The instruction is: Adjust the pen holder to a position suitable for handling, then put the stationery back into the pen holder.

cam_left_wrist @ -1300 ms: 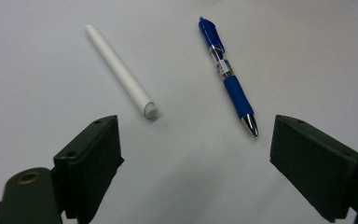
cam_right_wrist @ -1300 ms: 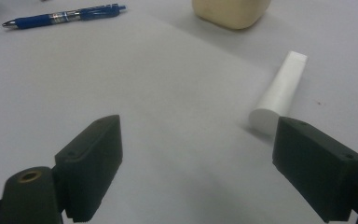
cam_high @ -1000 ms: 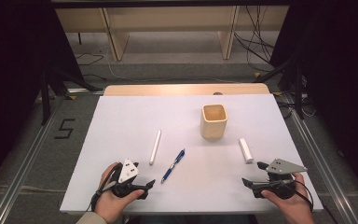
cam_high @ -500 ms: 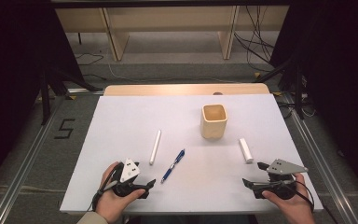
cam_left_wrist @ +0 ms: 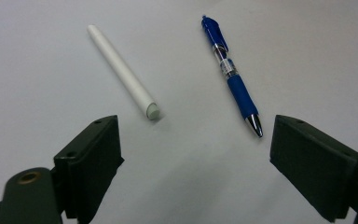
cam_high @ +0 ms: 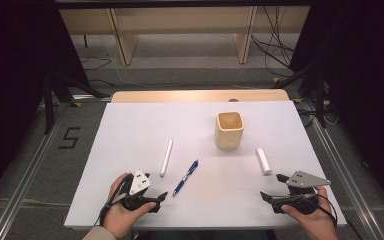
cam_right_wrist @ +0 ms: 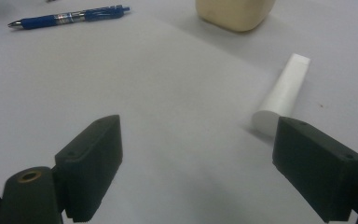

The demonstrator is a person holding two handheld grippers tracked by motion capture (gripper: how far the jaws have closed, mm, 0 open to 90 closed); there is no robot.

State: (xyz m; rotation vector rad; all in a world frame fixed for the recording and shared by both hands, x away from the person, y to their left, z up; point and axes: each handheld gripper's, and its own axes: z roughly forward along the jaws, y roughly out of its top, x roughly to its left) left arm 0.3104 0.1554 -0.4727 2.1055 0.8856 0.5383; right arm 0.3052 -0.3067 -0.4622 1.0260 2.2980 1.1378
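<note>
A blue pen lies on the white table, tip toward the person. Left of it lies a long thin white stick. A shorter white cylinder lies to the right, near a square tan cup that stands upright. My left gripper rests open near the front edge, just short of the pen tip and the stick's end. My right gripper is open too, just below the short cylinder. Neither holds anything.
The white sheet covers a wooden table whose far edge shows bare. Metal rails run along both sides on the floor. Cables and shelf legs lie beyond the table. A cable trails from each gripper.
</note>
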